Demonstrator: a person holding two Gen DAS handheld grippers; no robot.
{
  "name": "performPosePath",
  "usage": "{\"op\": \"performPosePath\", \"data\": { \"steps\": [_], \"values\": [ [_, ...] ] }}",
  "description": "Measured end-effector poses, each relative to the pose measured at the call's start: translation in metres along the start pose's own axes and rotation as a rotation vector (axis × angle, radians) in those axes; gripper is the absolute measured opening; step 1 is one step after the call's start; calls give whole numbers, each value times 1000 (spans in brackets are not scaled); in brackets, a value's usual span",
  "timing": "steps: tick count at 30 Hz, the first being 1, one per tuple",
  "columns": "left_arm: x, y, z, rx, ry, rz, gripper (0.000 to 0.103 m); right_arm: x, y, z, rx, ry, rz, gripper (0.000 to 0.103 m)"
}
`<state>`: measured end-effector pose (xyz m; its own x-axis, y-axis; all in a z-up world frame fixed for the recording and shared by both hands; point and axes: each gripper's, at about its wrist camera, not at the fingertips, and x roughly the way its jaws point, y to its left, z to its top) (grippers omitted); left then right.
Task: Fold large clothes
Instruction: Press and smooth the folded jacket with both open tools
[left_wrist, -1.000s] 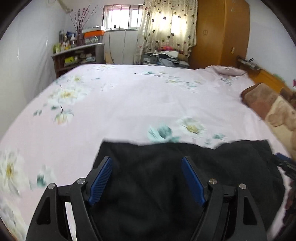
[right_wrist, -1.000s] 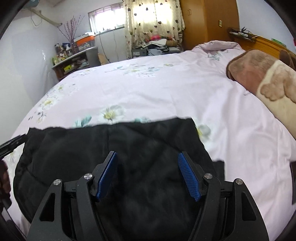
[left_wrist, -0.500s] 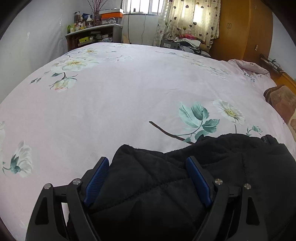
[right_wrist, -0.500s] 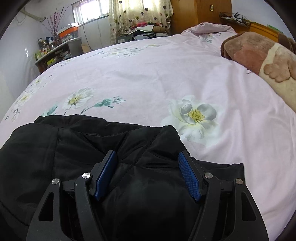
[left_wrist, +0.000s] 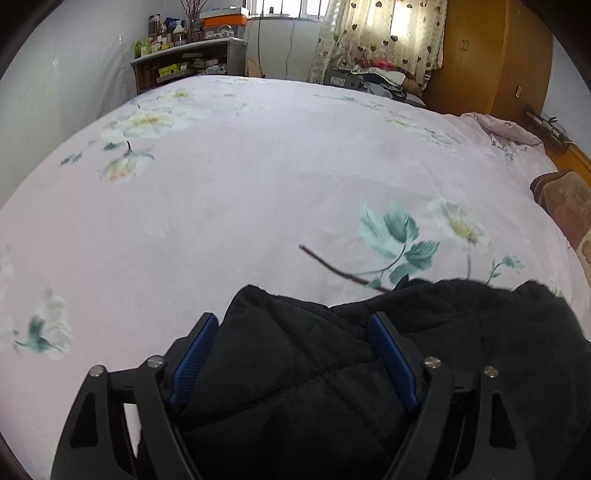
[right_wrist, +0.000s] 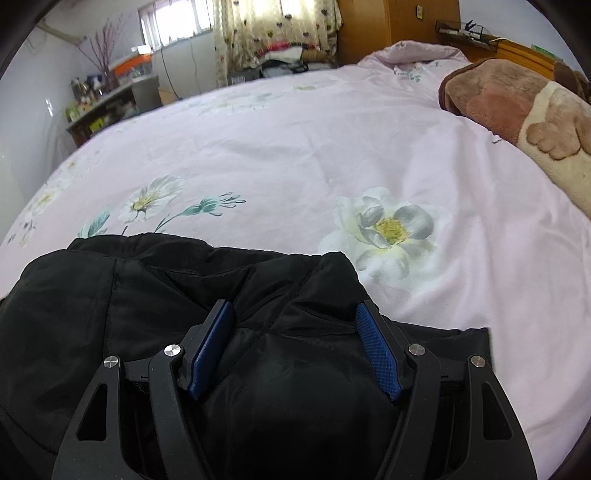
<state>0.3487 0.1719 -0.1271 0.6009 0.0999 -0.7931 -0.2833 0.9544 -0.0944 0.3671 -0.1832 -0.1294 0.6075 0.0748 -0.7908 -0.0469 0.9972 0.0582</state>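
A black padded jacket (left_wrist: 406, 350) lies on the pink flowered bedspread (left_wrist: 258, 192) at the near edge. My left gripper (left_wrist: 293, 332) has its jaws wide apart, with the jacket's left end bulging between the blue pads (left_wrist: 195, 354). My right gripper (right_wrist: 295, 317) also has its jaws wide apart over the jacket's right end (right_wrist: 288, 350), fabric lying between the blue pads (right_wrist: 376, 350). Neither pair of pads visibly pinches the cloth. The jacket's near part is hidden under the grippers.
A brown and cream plush blanket (right_wrist: 517, 110) lies at the right side of the bed (right_wrist: 332, 140). A shelf with bottles (left_wrist: 184, 62), a curtained window (left_wrist: 376, 33) and a wooden wardrobe (left_wrist: 491, 55) stand beyond the bed's far edge.
The jacket came down from a raised, spread position onto the bed and now lies bunched. Both grippers lowered with it and moved slightly forward; jaws stayed wide apart.
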Motion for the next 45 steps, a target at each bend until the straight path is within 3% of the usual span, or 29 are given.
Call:
{"op": "performPosePath", "data": {
  "steps": [3,7,10,14,17,20,22,24,27,29,30,33,34,35,37,40,45],
  "values": [
    [-46,0,15,-32,-70,-18,75,-37,11,12,-18,-26,-33,64],
    [-98,-25,20,-11,-163,-105,73,-95,43,15,-38,-140,85,64],
    [-113,-51,15,20,-191,-134,73,-99,74,5,-81,-135,156,64],
    [-110,-39,17,31,-237,24,73,-61,87,-3,-99,-57,156,64],
    [-90,0,21,-12,-176,120,68,-37,82,-3,-121,-41,131,64],
    [-81,27,17,-56,-127,158,67,-21,76,-3,-100,-10,167,64],
    [-88,31,14,-89,-127,138,65,-19,78,-5,-109,-4,163,64],
    [-103,16,14,-92,-151,58,65,-21,79,-3,-112,5,163,64],
    [-117,-30,20,42,-212,-48,66,-41,76,3,-117,-19,170,64],
    [-103,-55,22,155,-225,-59,66,-62,63,7,-98,-82,153,64],
    [-87,-58,23,175,-191,-39,66,-66,55,9,-86,-98,139,64],
    [-30,-38,17,105,-38,-26,61,-56,20,9,-49,-84,42,64],
    [-19,-29,12,72,-13,-57,62,-45,8,5,-51,-64,1,64],
    [-13,-24,7,43,-13,-94,62,-37,0,1,-49,-51,-4,64],
    [-7,-28,-1,47,-33,-97,62,-24,-14,-8,4,-52,61,64],
    [1,-38,-4,78,-48,-77,61,-15,-9,-16,-3,-91,25,64],
    [11,-31,-9,54,-56,-94,61,-4,-13,-17,21,-91,38,65]
  ]
}}
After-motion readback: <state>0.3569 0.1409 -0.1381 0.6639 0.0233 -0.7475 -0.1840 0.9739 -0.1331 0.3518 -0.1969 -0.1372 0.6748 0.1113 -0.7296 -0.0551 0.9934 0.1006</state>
